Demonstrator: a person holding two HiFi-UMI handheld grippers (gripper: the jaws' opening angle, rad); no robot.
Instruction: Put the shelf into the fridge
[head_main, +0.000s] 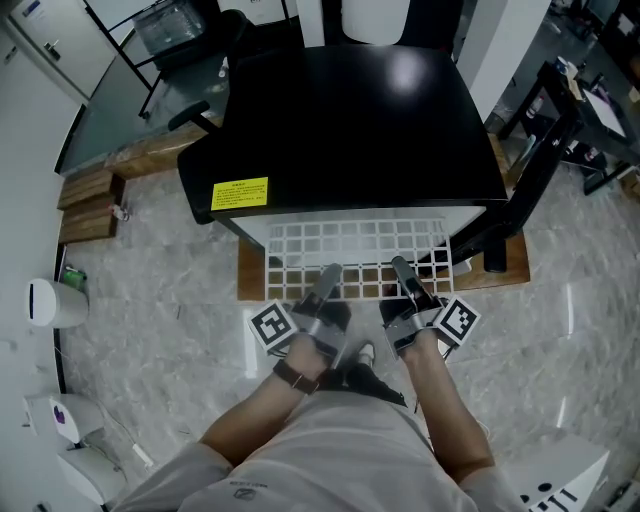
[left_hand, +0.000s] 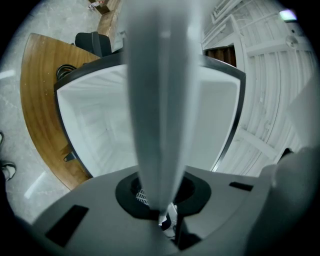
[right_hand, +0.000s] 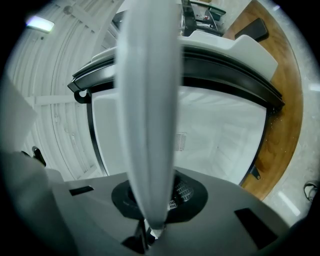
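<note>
Tongs of my left gripper (head_main: 328, 272) and right gripper (head_main: 402, 268) clench the front edge of the white wire-grid shelf (head_main: 350, 240), partly inside the open black fridge (head_main: 350, 120).

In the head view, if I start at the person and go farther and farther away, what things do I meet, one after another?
shorts → left tool and right tool, side by side → white wire shelf → black fridge
</note>
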